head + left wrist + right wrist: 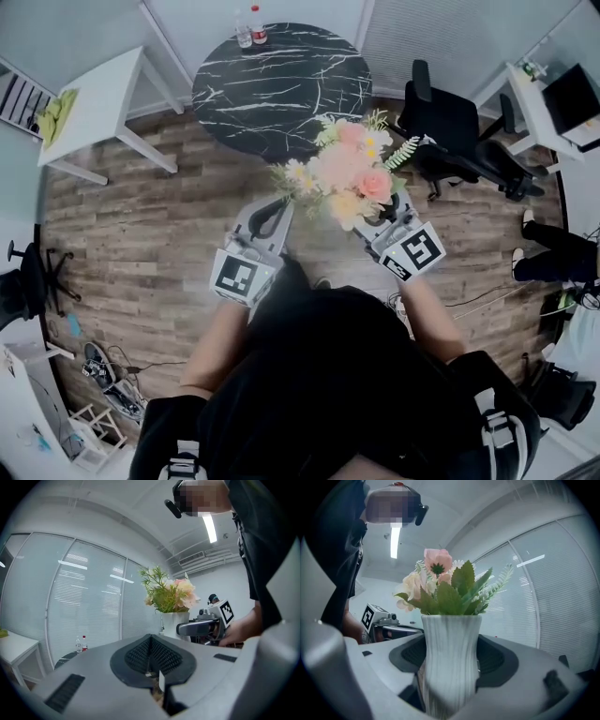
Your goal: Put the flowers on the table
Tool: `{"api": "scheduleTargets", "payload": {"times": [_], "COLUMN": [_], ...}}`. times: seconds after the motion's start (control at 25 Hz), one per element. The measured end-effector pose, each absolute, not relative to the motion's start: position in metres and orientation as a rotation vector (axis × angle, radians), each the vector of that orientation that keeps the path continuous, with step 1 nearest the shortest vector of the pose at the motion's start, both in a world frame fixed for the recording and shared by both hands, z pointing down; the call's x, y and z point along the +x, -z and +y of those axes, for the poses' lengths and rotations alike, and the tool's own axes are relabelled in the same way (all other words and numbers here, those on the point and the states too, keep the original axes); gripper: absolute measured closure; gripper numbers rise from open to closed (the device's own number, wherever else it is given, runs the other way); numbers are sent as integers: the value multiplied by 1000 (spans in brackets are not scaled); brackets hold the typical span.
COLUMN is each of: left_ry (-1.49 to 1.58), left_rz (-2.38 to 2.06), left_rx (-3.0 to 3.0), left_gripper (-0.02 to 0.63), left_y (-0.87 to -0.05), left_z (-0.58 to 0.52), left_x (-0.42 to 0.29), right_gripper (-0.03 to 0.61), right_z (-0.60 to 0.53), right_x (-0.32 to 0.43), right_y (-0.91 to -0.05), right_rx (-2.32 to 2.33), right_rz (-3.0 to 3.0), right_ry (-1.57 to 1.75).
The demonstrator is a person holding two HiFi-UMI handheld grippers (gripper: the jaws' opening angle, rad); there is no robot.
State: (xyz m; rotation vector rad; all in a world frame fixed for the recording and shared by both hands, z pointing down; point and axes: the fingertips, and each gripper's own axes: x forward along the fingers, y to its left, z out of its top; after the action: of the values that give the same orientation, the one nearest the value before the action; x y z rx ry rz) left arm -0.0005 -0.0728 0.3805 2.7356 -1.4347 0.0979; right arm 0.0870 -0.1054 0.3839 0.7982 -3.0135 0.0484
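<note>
Right tongs (451, 670) are clamped on the vase (450, 634), pads either side of its ribbed white body. Left tongs (151, 660) are closed on nothing, just beside. We hold the flowers (349, 173) in mid-air over the wood floor (159, 234), near the edge of the round black worktop (281, 89) but not yet on it.

Handling, as we judge it: vase prob. ceramic, so stiff, smooth-ish, breakable. Bunch looks light but tall, so the whole thing is likely top-heavy & may tip if jolted. Best hold = the vase body under the flared rim, never the soft stems/petals.

Count: 1 vase, 1 bunch, 2 bottles (251, 28) at the worktop's far edge, 2 tongs, 1 white side table (94, 103).
</note>
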Motion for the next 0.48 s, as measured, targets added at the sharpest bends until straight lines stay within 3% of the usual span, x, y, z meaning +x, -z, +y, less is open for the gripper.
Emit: {"api": "scheduleTargets", "payload": {"times": [0.48], "left_ry": [-118], "left_rz": [-1364], "left_rx": [2756], "left_gripper": [601], "left_y": [-385], "left_z": [-162], "left_x": [-52], "right_gripper": [247], "right_z": [-192], "right_x": [33], "right_y": [-386], "right_rx": [861], "right_rz": [-2980], "right_ry": [-63]}}
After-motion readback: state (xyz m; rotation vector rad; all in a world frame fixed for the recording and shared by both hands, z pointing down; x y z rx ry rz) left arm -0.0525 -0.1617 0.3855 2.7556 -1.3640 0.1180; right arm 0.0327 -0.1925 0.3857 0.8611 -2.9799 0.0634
